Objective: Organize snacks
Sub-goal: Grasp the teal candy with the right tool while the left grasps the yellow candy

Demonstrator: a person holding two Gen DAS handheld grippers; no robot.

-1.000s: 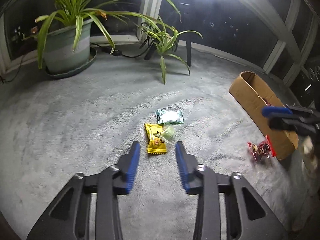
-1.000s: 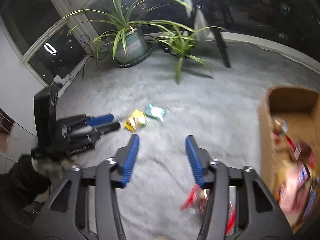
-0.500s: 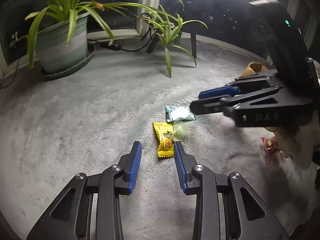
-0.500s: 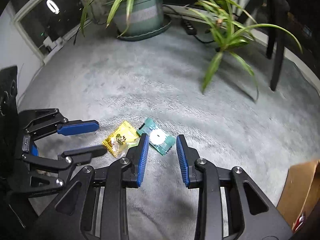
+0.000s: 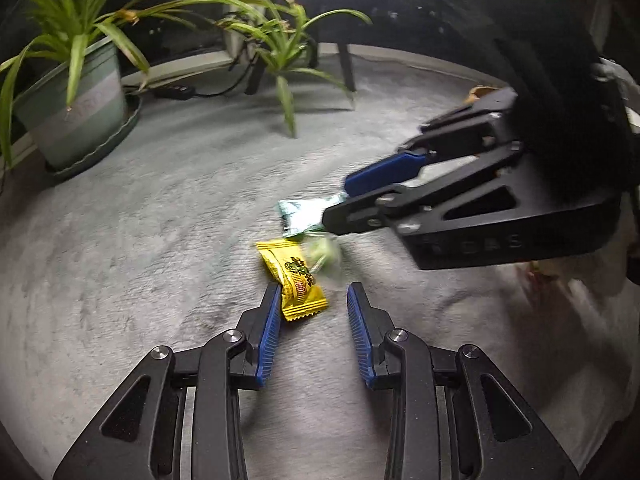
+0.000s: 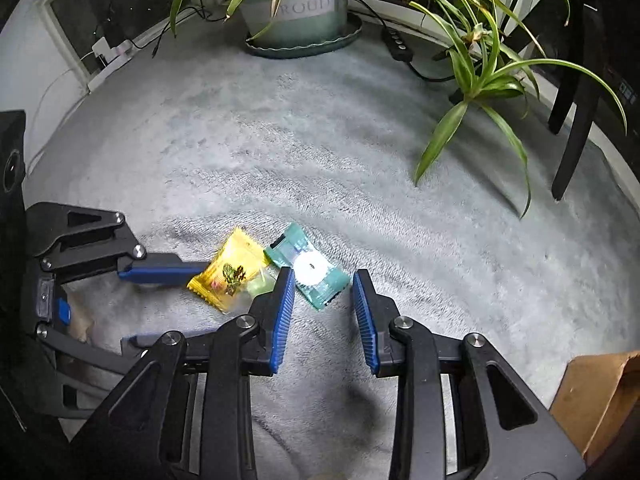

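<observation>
**Two grippers close on the last loose snacks**

Three snacks lie bunched together on the grey carpet, out in its open middle, well apart from the plant pot (image 6: 298, 8) at the far edge: a yellow packet (image 5: 294, 278), a teal packet (image 6: 308, 270) and a small pale green candy (image 5: 324, 252) that touches the yellow one. A cardboard box (image 6: 600, 396) shows at the near right corner of the right wrist view; it is likely where the snacks go, though its inside cannot be seen here

Left gripper (image 5: 314, 308) sits low over the carpet with its jaws moderately open and empty. The near end of the yellow packet lies between the fingertips, touching or just beside the left finger, so the packet is off centre in the gap. Right gripper (image 6: 324, 288) is likewise open and holds nothing; the teal packet's near corner reaches into its gap, close to the left finger. Seen from the left wrist camera, the right gripper's fingertips appear to straddle the teal packet's end, but motion blur hides whether they touch it

Judging by this, the step in hand is a double pick: each tool is lining up on its own packet. Next move calls for each gripper to slide a little further forward and centre the packet, then close on a flat edge of the wrapper. Thin, slippery foil on soft pile may slide away, and the green candy could get nudged or pinched along with the yellow packet
</observation>
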